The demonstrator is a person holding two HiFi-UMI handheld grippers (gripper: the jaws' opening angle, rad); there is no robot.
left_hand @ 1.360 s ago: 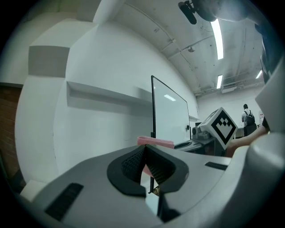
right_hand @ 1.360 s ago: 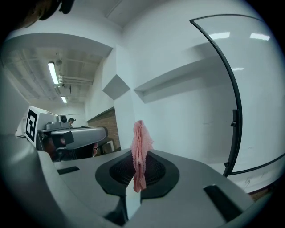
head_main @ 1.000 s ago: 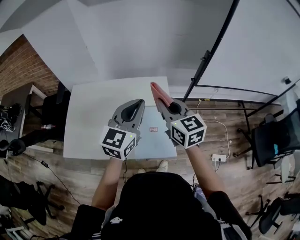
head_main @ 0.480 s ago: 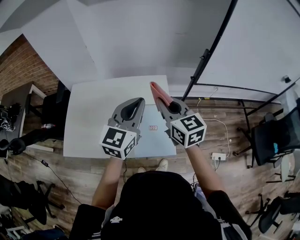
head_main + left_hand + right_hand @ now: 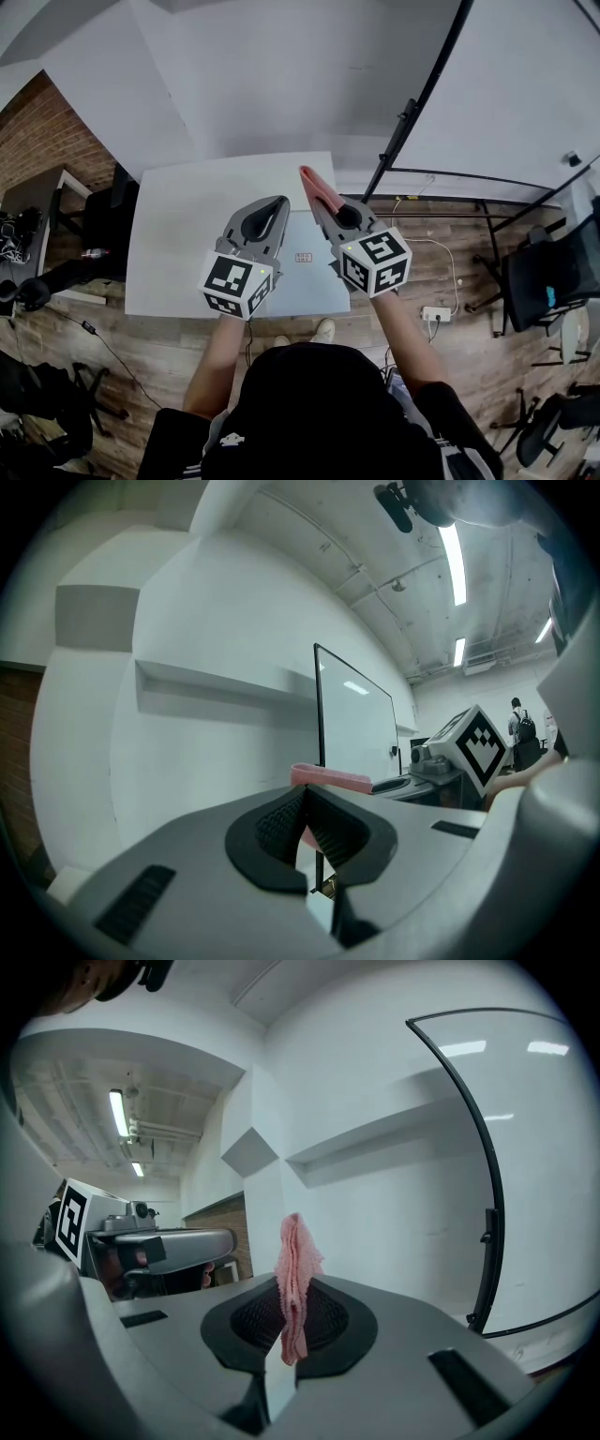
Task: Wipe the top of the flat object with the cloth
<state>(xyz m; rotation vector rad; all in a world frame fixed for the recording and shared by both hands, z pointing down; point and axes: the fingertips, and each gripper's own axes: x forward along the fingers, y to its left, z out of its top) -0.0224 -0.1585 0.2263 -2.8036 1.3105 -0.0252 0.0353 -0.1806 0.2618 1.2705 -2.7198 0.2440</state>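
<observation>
A pink cloth (image 5: pixel 319 189) sticks up from my right gripper (image 5: pixel 315 201), which is shut on it; in the right gripper view the cloth (image 5: pixel 294 1274) is pinched upright between the pads. My left gripper (image 5: pixel 278 203) hangs beside it on the left, shut and empty, its pads (image 5: pixel 281 819) meeting with nothing between them. Both grippers hover level above a flat pale grey object (image 5: pixel 305 277) with a small red label, lying on the white table (image 5: pixel 178 234) near its front right corner. From the left gripper view the cloth (image 5: pixel 330 778) shows just beyond the jaw tips.
A black whiteboard stand (image 5: pixel 403 131) rises right of the table. Office chairs (image 5: pixel 548 272) and a power strip (image 5: pixel 437 316) are on the wooden floor at right. A dark desk (image 5: pixel 37 202) stands at left by a brick wall.
</observation>
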